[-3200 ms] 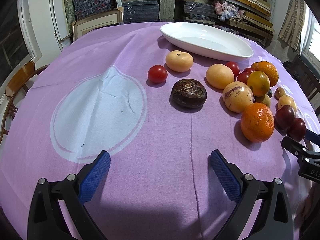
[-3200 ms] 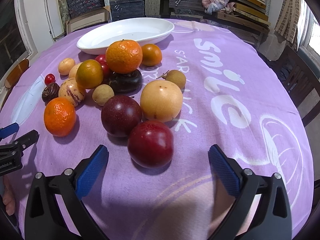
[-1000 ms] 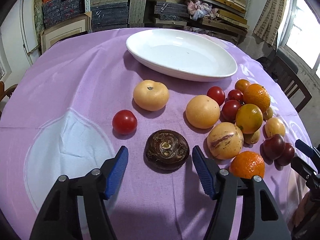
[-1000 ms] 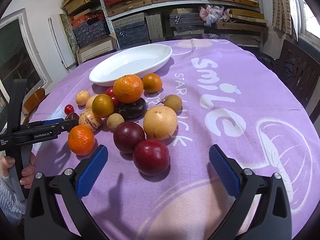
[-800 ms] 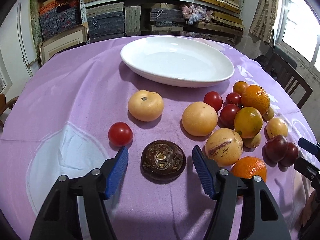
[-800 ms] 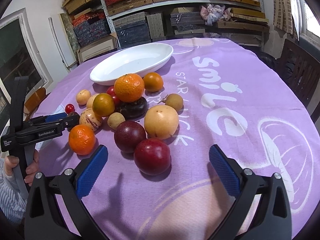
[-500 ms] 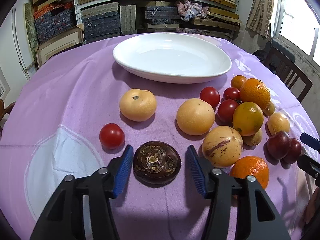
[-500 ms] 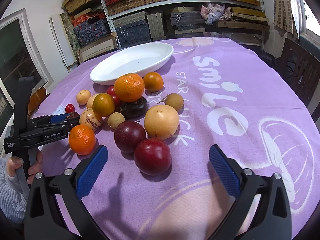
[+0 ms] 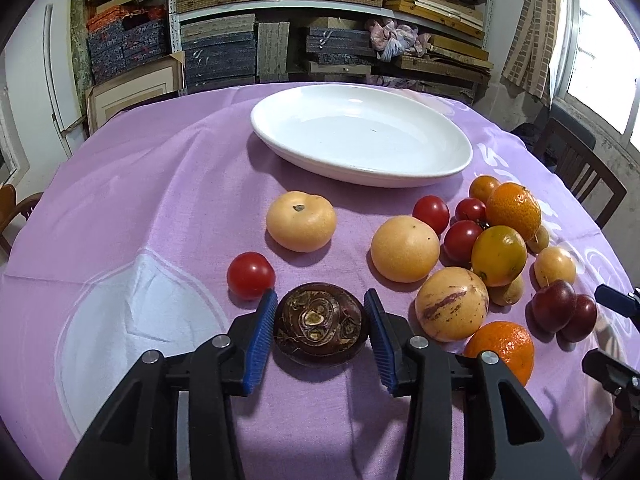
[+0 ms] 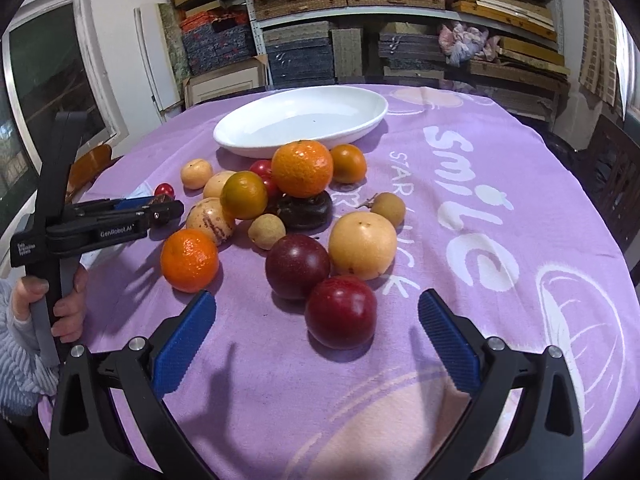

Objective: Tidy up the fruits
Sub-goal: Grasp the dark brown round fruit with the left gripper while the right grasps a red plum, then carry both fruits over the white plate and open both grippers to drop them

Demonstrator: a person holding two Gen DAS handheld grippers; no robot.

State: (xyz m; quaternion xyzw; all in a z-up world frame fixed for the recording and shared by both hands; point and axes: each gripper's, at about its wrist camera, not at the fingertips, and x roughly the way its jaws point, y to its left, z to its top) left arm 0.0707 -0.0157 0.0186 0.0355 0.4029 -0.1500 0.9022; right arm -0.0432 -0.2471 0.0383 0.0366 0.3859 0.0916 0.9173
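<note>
A flat dark brown fruit (image 9: pixel 320 323) lies on the purple cloth between the blue pads of my left gripper (image 9: pixel 320 332); the pads stand close at both its sides, contact unclear. A red tomato (image 9: pixel 251 275) sits just left of it. A white oval dish (image 9: pixel 360 134) stands empty at the back. A cluster of oranges, tomatoes, yellow fruits and plums (image 9: pixel 498 256) lies to the right. My right gripper (image 10: pixel 316 332) is open and empty, with a dark red plum (image 10: pixel 341 312) just ahead of its pads. The left gripper (image 10: pixel 160 209) shows in the right wrist view.
Shelves stacked with boxes and mats (image 9: pixel 280 40) rise behind the table. Wooden chairs stand at the right (image 9: pixel 580 176) and the left (image 9: pixel 16 208). The cloth has a white print (image 10: pixel 476 216) on the right half.
My left gripper has moved forward around the dark brown fruit and its jaws have narrowed to the fruit's sides. The right gripper has stayed in place and open.
</note>
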